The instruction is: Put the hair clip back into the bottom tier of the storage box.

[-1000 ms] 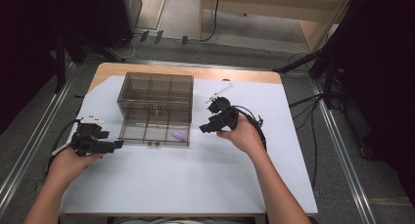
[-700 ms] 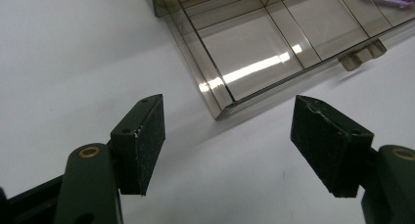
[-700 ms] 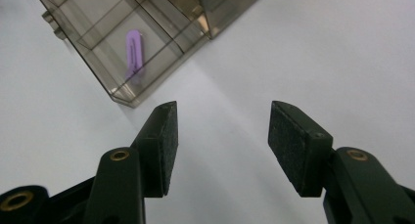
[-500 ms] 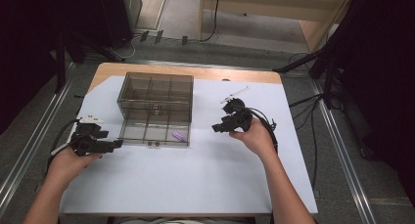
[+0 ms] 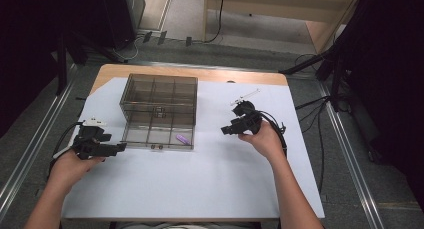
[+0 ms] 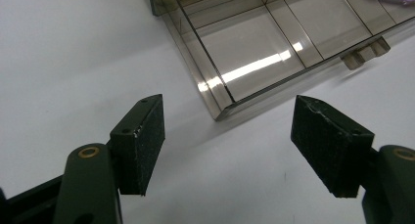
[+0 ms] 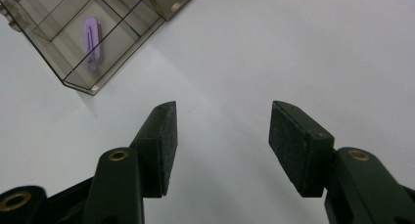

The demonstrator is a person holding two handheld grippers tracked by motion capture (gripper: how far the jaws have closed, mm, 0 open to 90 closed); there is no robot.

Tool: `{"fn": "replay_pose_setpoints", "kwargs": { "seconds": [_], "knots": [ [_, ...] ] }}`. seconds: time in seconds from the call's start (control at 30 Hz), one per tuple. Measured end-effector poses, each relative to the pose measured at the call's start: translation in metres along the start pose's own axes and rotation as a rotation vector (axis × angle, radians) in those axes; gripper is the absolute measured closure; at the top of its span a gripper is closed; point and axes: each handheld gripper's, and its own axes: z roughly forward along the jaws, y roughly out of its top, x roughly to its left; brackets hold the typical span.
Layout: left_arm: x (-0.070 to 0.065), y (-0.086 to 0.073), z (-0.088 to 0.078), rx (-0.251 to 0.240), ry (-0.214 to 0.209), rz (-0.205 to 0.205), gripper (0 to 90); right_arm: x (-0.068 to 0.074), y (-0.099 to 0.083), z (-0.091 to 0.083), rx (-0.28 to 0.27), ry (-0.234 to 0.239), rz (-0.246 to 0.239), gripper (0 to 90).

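A smoky clear plastic compartment box (image 5: pixel 159 110) sits on the white sheet, left of centre. A purple clip (image 5: pixel 183 138) lies in its front right compartment, seen as the purple clip (image 7: pixel 91 40) in the right gripper view. My left gripper (image 5: pixel 117 148) rests at the box's front left corner (image 6: pixel 220 109), open, nothing between its jaws. My right gripper (image 5: pixel 225 130) hovers to the right of the box, open and empty, pointing toward it. A thin white stick-like item (image 5: pixel 245 95) lies behind the right gripper.
The white sheet (image 5: pixel 200 189) covers most of the wooden table (image 5: pixel 235 75). Cables trail from both grippers. Metal floor rails run along both sides of the table. The box latch (image 6: pixel 364 53) sticks out on the box's front edge.
My right gripper has moved right and slightly back, away from the box. The left gripper has stayed in place.
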Motion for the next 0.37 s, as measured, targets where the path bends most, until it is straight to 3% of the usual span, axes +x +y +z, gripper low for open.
{"fn": "replay_pose_setpoints", "kwargs": {
  "seconds": [0.37],
  "knots": [
    [0.0017, -0.0003, 0.0014, -0.015, 0.005, -0.005, 29.5, -0.0016, -0.0019, 0.0056, 0.016, -0.005, 0.002, 45.1]
  ]
}}
